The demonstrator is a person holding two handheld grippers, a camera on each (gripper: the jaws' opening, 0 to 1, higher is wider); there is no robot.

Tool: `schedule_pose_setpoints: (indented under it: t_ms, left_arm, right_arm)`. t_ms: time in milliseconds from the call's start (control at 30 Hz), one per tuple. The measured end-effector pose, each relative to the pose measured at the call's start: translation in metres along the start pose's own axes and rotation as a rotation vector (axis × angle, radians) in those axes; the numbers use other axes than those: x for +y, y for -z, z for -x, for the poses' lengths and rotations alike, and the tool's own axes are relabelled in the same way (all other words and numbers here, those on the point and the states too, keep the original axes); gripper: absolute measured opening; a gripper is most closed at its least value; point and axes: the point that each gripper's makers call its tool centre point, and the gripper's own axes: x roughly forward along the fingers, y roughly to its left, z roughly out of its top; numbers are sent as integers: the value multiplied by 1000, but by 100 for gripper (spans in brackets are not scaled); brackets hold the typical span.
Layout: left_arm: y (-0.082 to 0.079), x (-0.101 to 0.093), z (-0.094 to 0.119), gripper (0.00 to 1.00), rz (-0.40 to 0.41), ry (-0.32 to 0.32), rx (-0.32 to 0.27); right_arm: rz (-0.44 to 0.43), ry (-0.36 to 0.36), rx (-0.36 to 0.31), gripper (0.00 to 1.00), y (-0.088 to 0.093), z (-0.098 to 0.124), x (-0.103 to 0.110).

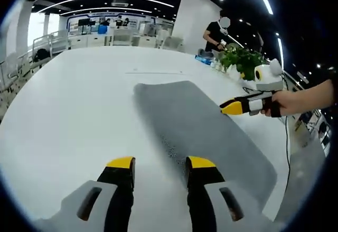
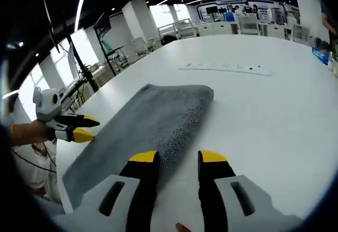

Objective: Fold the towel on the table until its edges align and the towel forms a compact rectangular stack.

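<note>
A grey towel (image 1: 200, 126) lies flat as a long strip on the white table (image 1: 79, 110). My left gripper (image 1: 161, 162) is open at the towel's near long edge, one jaw over the cloth and the other over bare table. From the right, a hand holds my right gripper (image 1: 229, 107) over the towel's far long edge. In the right gripper view the towel (image 2: 153, 121) runs from the middle to the lower left. My right gripper (image 2: 178, 157) is open, straddling its edge. Across the cloth, the left gripper (image 2: 83, 128) also stands open.
A thin strip (image 2: 227, 68) lies on the table (image 2: 264, 116) beyond the towel. Green plants (image 1: 240, 60) and a blue item (image 1: 203, 58) stand at the far table edge, where a person (image 1: 215, 34) stands. Desks and chairs fill the room behind.
</note>
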Motion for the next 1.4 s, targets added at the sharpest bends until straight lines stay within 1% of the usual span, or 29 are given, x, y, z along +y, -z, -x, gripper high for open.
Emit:
schedule_pose_setpoints:
  t_ms: [133, 200, 267, 400, 467, 533, 567, 600, 633, 667, 767, 867, 967, 1033, 1100, 1200, 1333, 1400]
  left_arm:
    - [3, -2, -7, 32, -13, 1, 19]
    - [9, -3, -8, 30, -30, -8, 61]
    - [10, -4, -10, 29, -47, -13, 59]
    - [10, -8, -11, 22, -58, -2, 62]
    - [10, -11, -12, 19, -63, 6, 60]
    - [11, -15, -13, 12, -61, 19, 62]
    - [10, -19, -15, 9, -60, 35, 63]
    - [10, -21, -16, 7, -62, 36, 63]
    - [10, -21, -17, 7, -71, 24, 61]
    - [9, -21, -17, 7, -69, 24, 60]
    - [8, -20, -19, 7, -19, 31, 54]
    - [8, -23, -21, 6, 11, 40, 49]
    - [7, -30, -25, 5, -2, 38, 44]
    - [7, -34, -26, 5, -14, 26, 44]
    - [6, -39, -28, 5, -39, 8, 54]
    - [6, -47, -30, 4, -59, 5, 64]
    - [8, -56, -33, 4, -37, 22, 63]
    - [8, -61, -34, 4, -36, 16, 57]
  right_arm:
    - [8, -7, 7, 22, 6, -1, 4]
    - [24, -8, 12, 20, 9, -1, 6]
    - [36, -8, 14, 19, 12, -2, 7]
    - [47, -8, 11, 14, 15, -5, 11]
    - [27, 2, 10, 14, 15, -5, 10]
    - [12, 0, 8, 12, 15, -5, 10]
    - [8, 0, 4, 11, 16, -5, 9]
    - [8, -3, -2, 11, 16, -5, 9]
    - [9, -5, -5, 11, 16, -5, 9]
    - [9, -7, -9, 10, 16, -5, 8]
    - [0, -3, -13, 10, 17, -4, 6]
    - [10, 10, -21, 9, 19, 1, 3]
    - [8, 20, -29, 9, 21, 6, 0]
    - [2, 27, -28, 9, 25, 10, -3]
    - [11, 30, -25, 9, 27, 13, -4]
    - [17, 46, -20, 9, 30, 19, -8]
    - [20, 60, -13, 9, 33, 28, -15]
    - [24, 58, -9, 9, 35, 31, -17]
